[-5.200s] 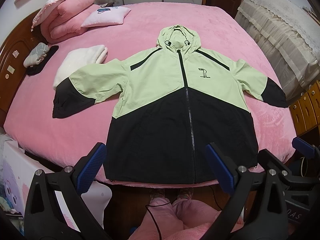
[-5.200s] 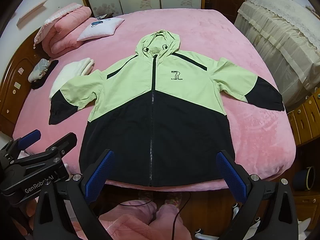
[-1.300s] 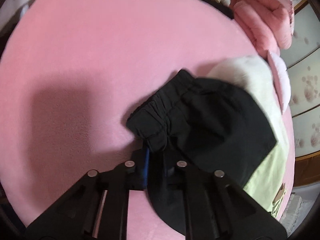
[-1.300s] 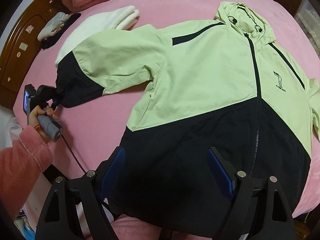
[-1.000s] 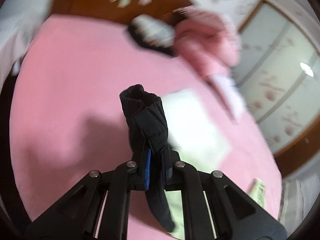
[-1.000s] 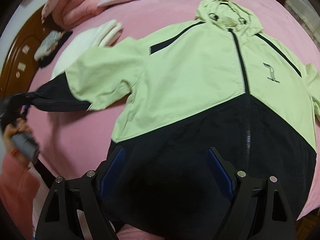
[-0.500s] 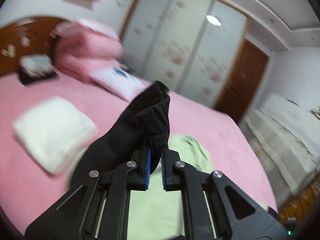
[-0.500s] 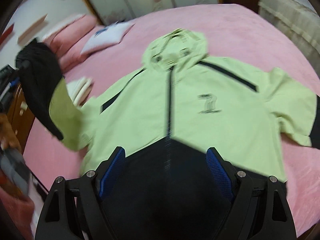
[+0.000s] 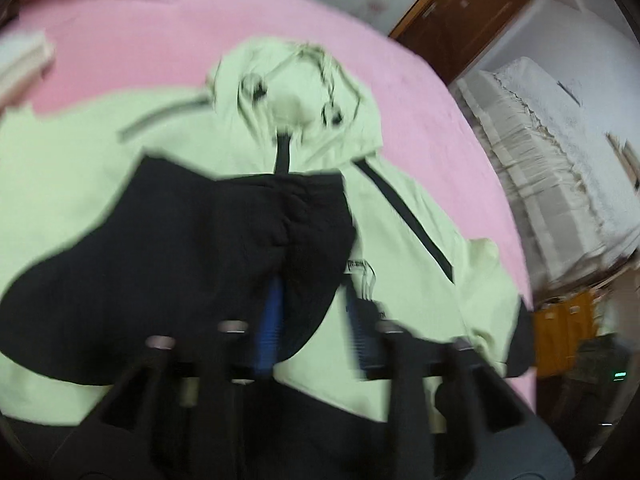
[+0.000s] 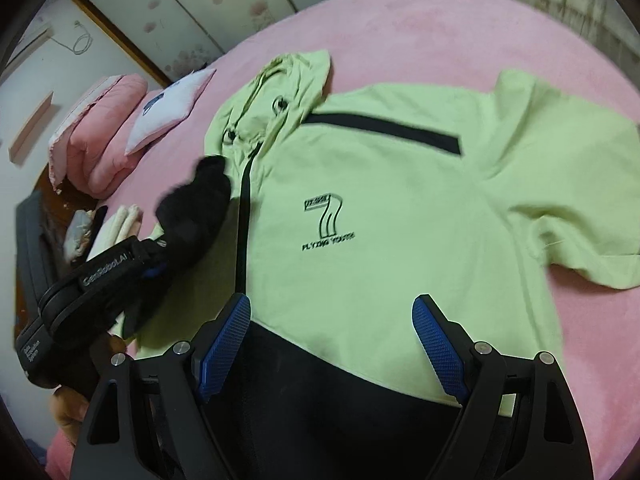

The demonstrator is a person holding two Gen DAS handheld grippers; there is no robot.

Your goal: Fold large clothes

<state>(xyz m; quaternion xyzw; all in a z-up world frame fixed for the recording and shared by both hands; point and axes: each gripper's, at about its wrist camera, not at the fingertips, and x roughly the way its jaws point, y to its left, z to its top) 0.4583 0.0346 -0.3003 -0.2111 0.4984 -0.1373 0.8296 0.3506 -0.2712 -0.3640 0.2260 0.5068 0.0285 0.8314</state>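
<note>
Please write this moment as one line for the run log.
left hand-held gripper: jaws just opening, black sleeve cuff between them, over jacket chest | right hand-held gripper: open, empty

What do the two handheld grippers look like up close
The right gripper has a matte black frame with silver screws and two blue cross-hatched finger pads. The left gripper is the same black build with blue pads, and white lettering reading GenRobot.AI runs along its body. No sleeve shows now.

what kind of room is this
Most likely a home bedroom: the jacket lies spread on a wide bed with a pink cover, a stack of folded pink quilts and a pillow beside it, sliding wardrobe doors behind.
</note>
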